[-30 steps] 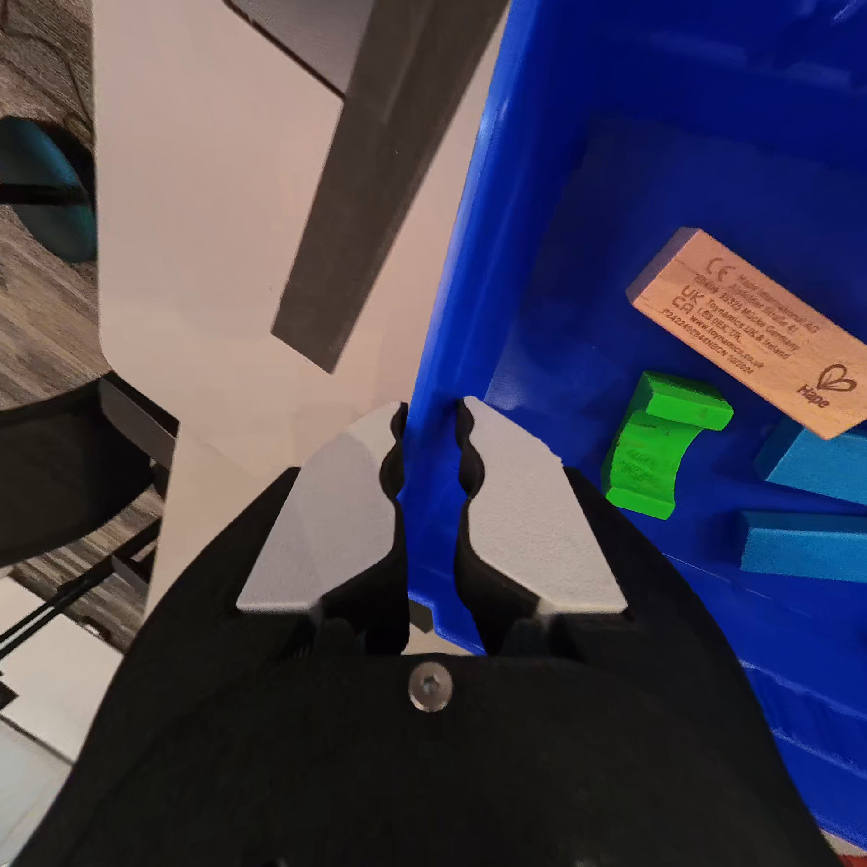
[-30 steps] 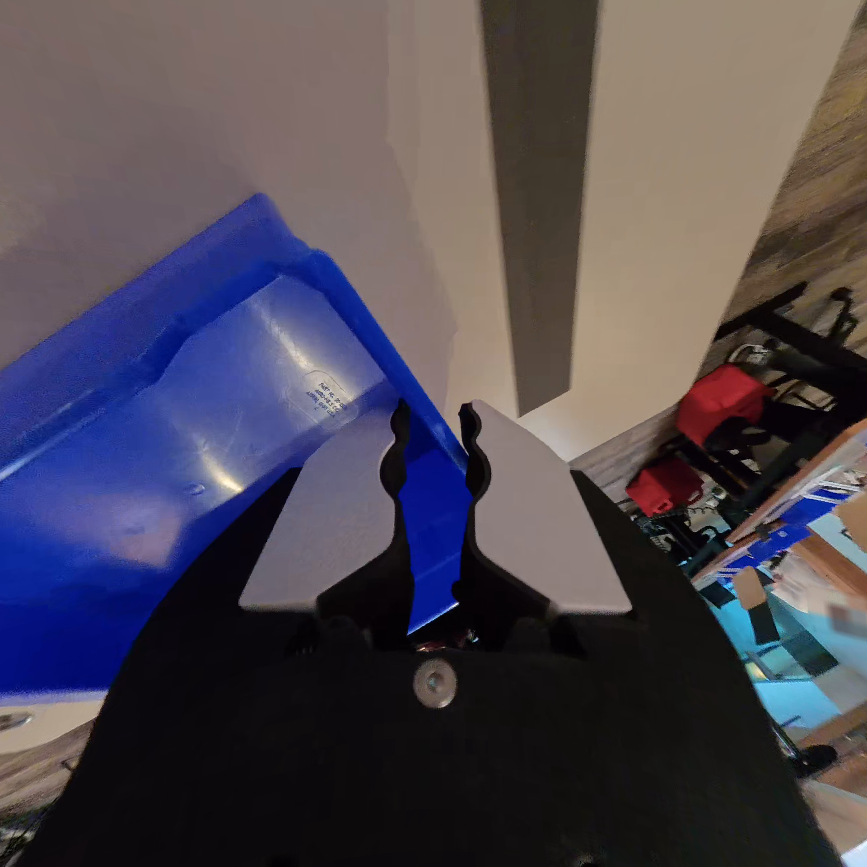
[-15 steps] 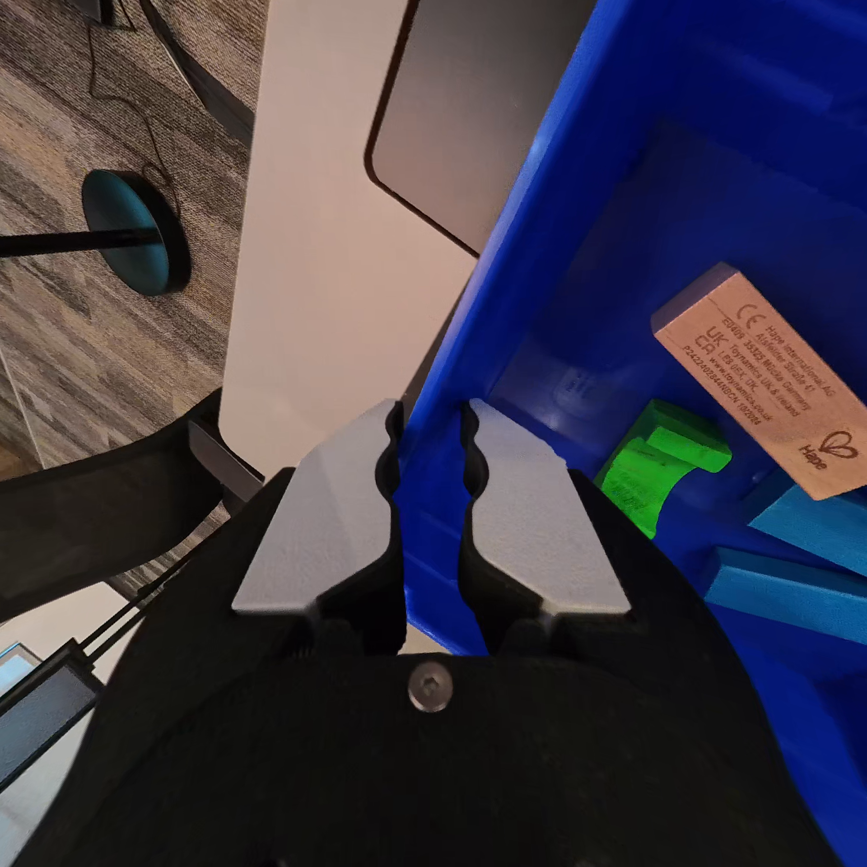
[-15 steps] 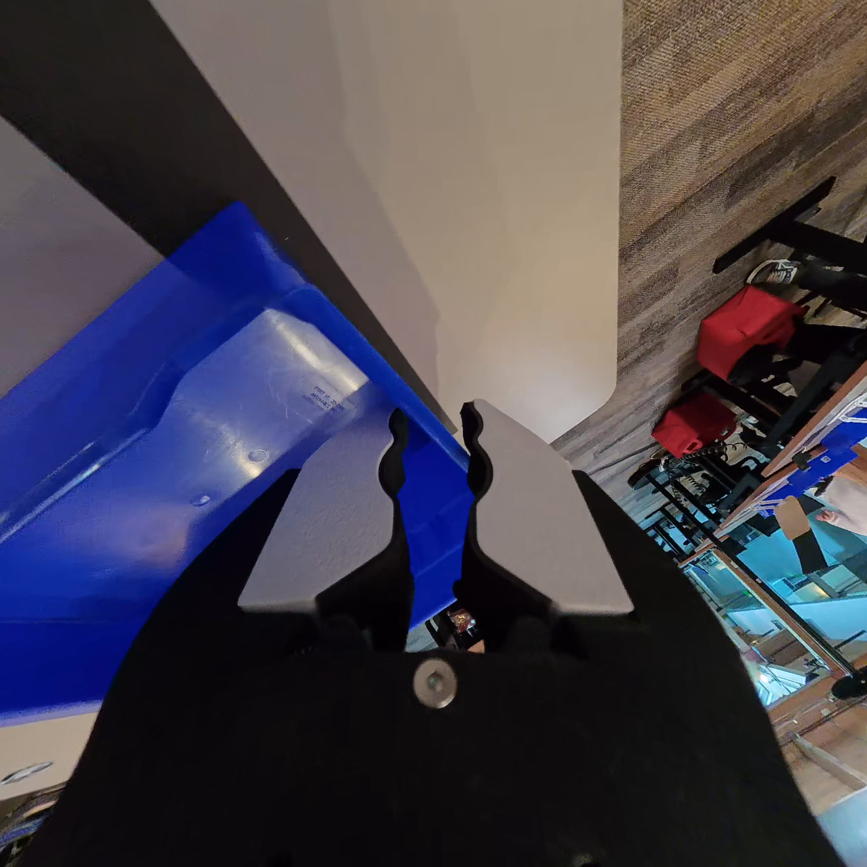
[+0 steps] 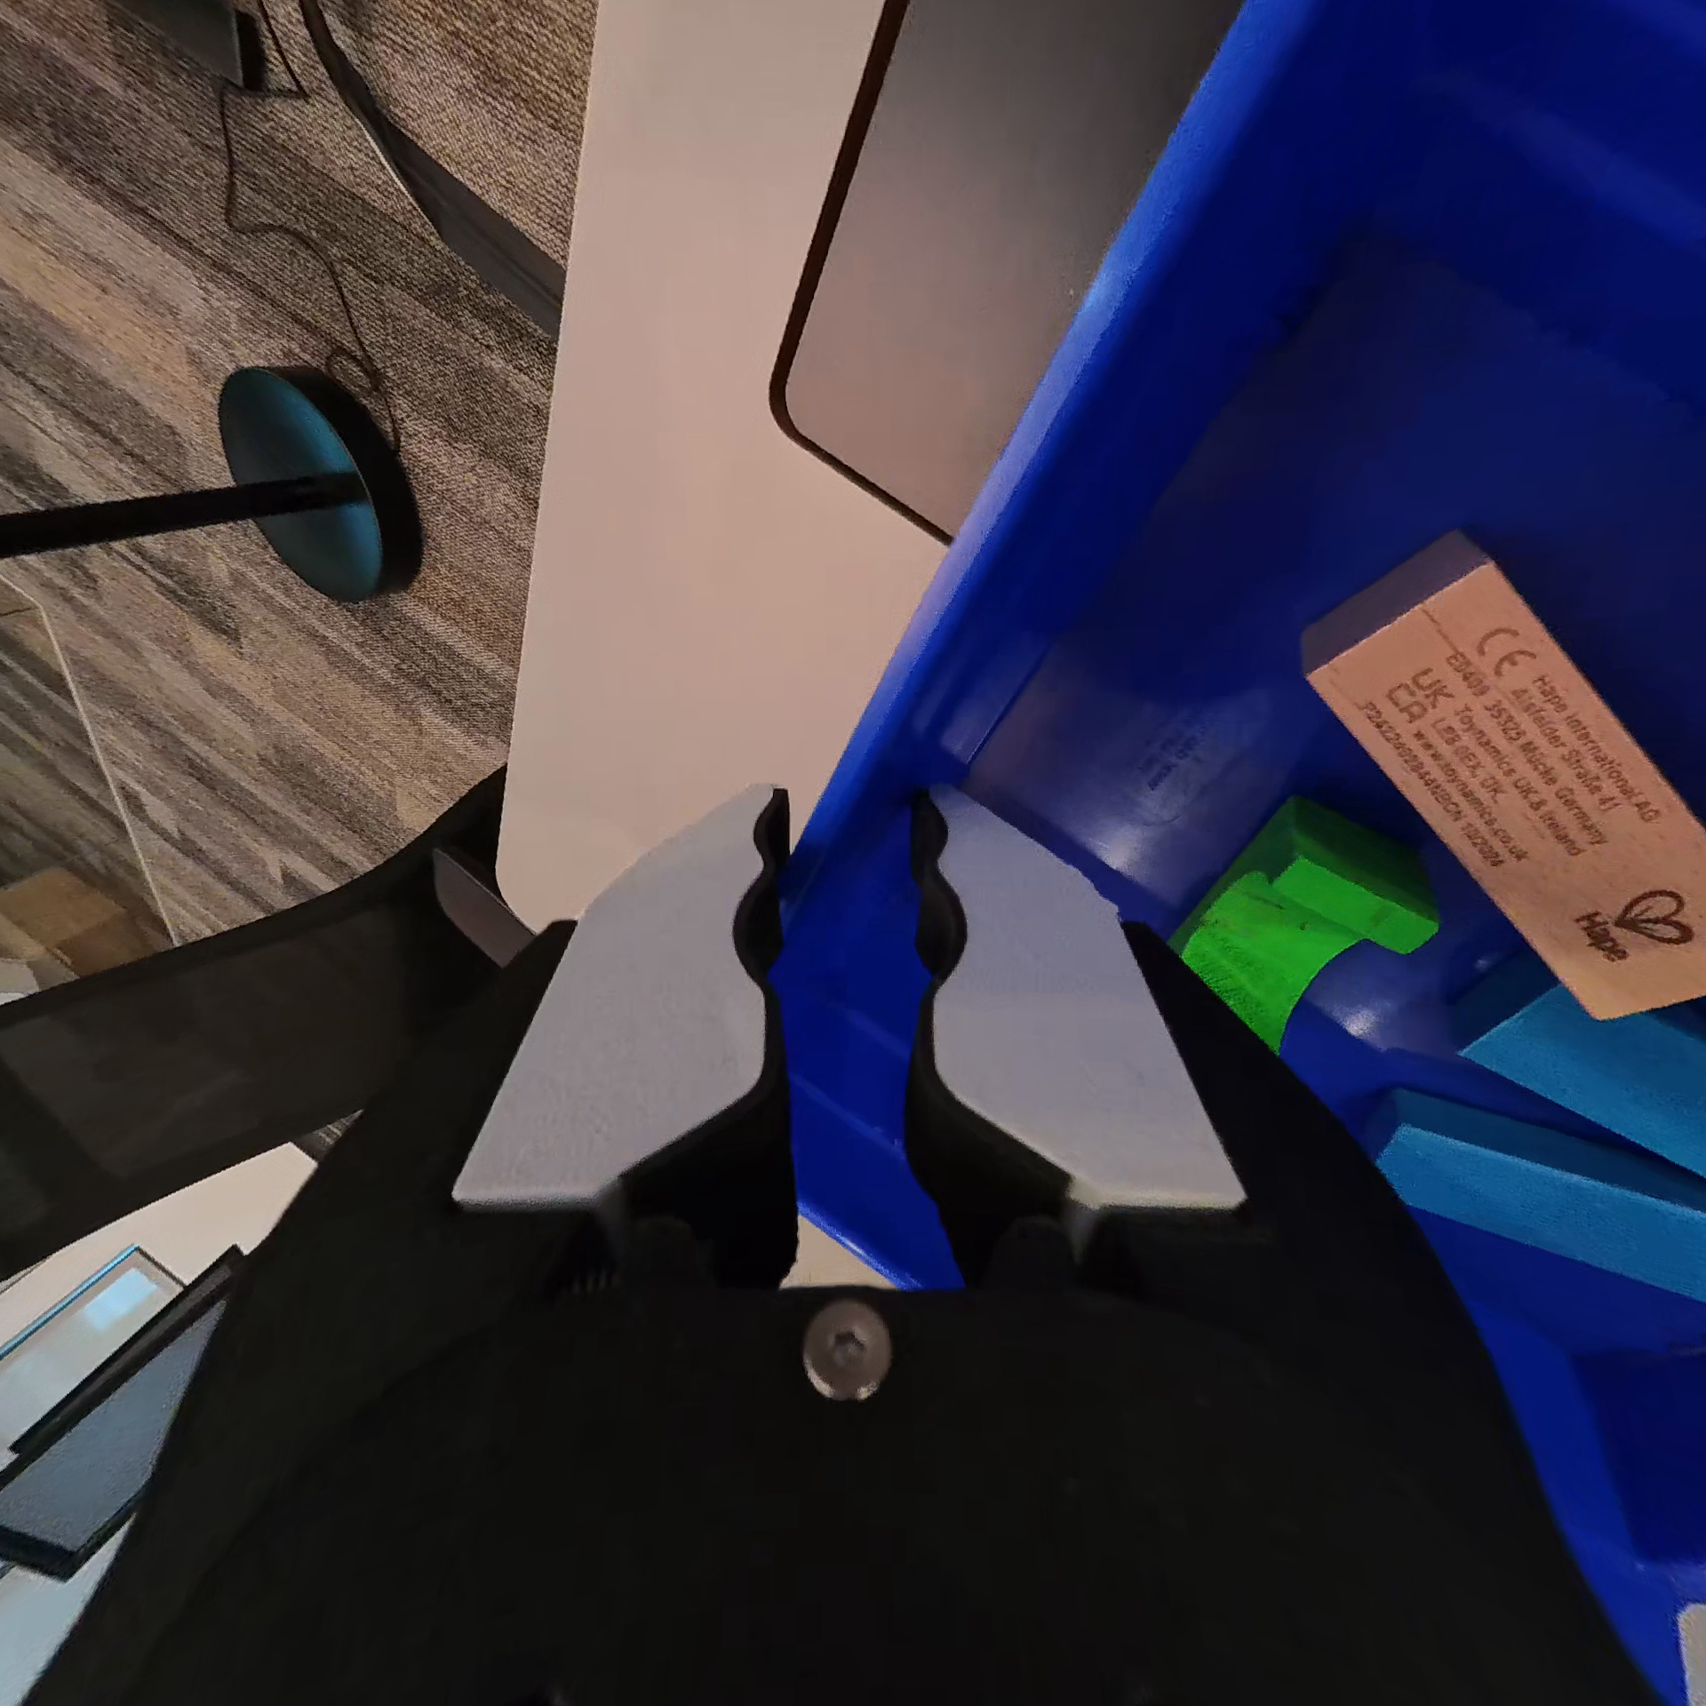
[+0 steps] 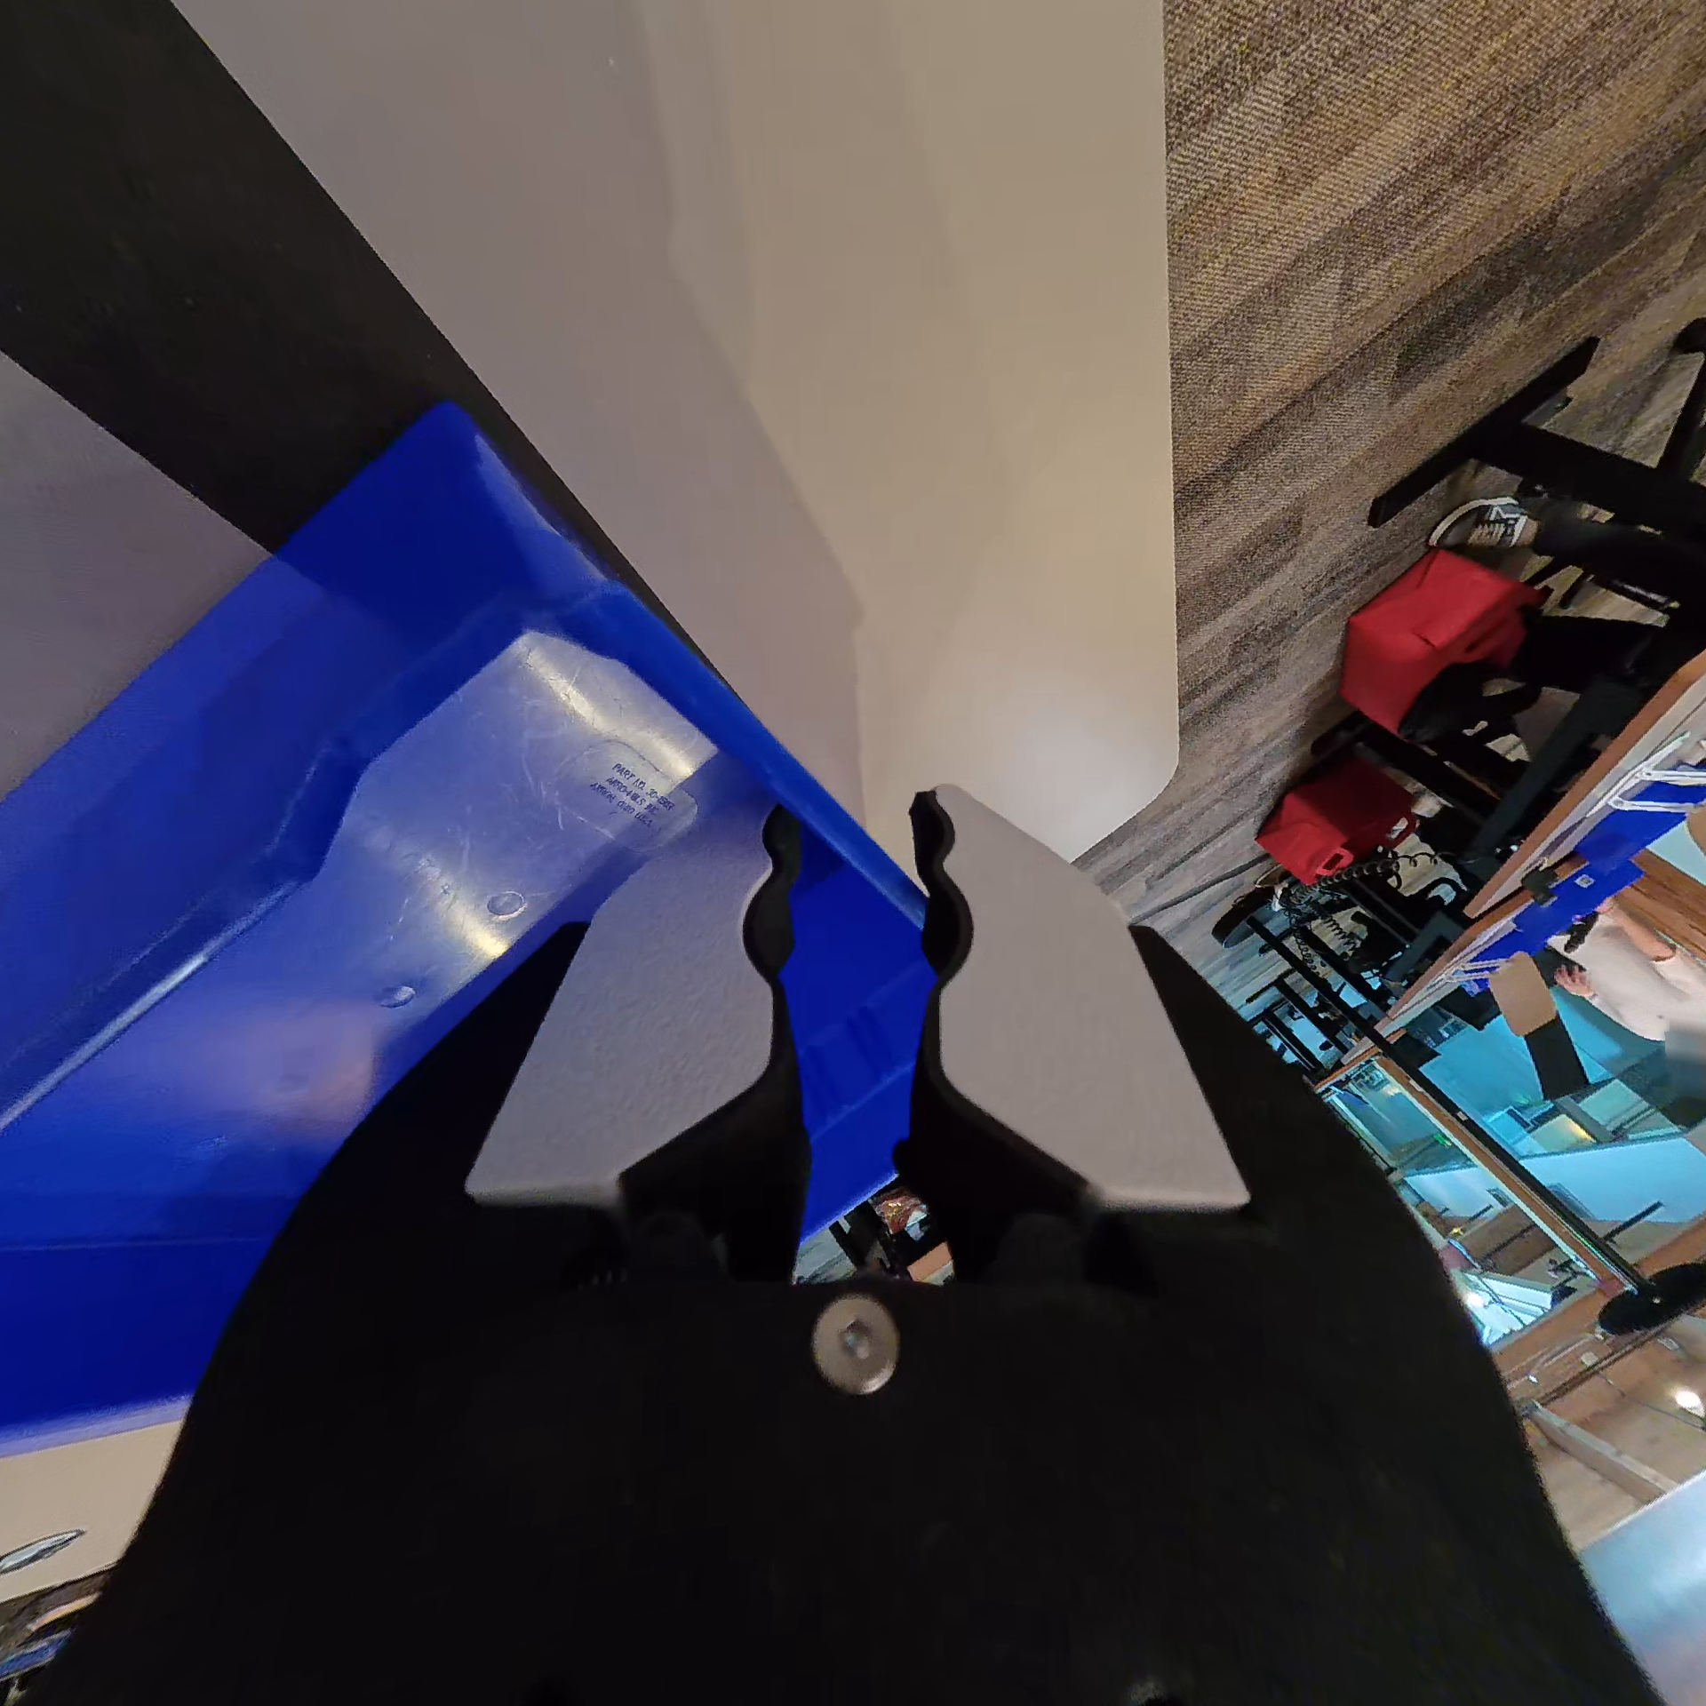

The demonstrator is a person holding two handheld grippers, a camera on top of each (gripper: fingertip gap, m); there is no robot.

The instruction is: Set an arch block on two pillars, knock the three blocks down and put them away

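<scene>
— Four blocks are seen inside the blue bin point(image 5: 1385, 277) in the left wrist view: a green arch block point(image 5: 1292, 923), a natural wood block point(image 5: 1514, 785) with print on its face, and two light blue blocks point(image 5: 1588, 1071) (a second one point(image 5: 1523, 1191) is lying lower, partly cut off by the bin's wall).

— How are they arranged?

— The arch block is wedged low against the near wall. The wood block is laid slantwise just beside it, with one end over a light blue block.

— And the grippers?

— The bin's rim is pinched by the left gripper point(image 5: 849, 817); its jaws are closed to a narrow gap filled by the blue wall. The opposite rim point(image 6: 859, 1034) is clamped the same way by the right gripper point(image 6: 849, 812), narrowly parted around the plastic.

— Where is the bin itself?

— It is held tilted over the white table point(image 5: 692, 462), beside a grey mat point(image 5: 942, 231). Whether it is touching the table cannot be told. Patterned carpet point(image 6: 1385, 231) and red bags point(image 6: 1431, 637) are seen beyond the table's edge.
</scene>
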